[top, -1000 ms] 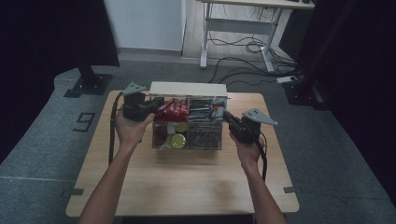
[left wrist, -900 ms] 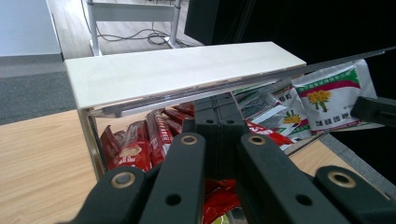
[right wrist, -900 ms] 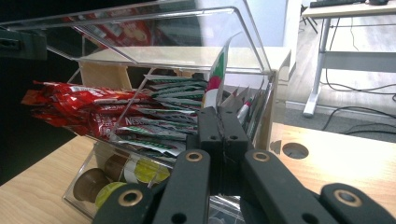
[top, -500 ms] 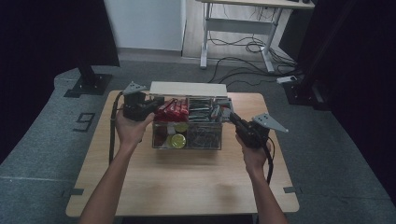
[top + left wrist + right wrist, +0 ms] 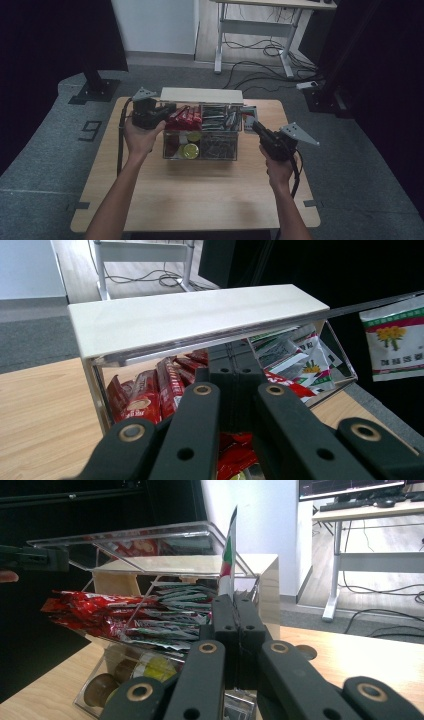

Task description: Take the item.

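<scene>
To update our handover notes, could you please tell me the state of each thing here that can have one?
Clear lid: raised, held open at its edge by the left tool.
Left tool: shut on the clear lid.
Right tool: shut on the green-and-white sachet.
Green-and-white sachet: upright, outside the box, pinched by the right tool.
Clear box: open, stocked with packets and pods.
</scene>
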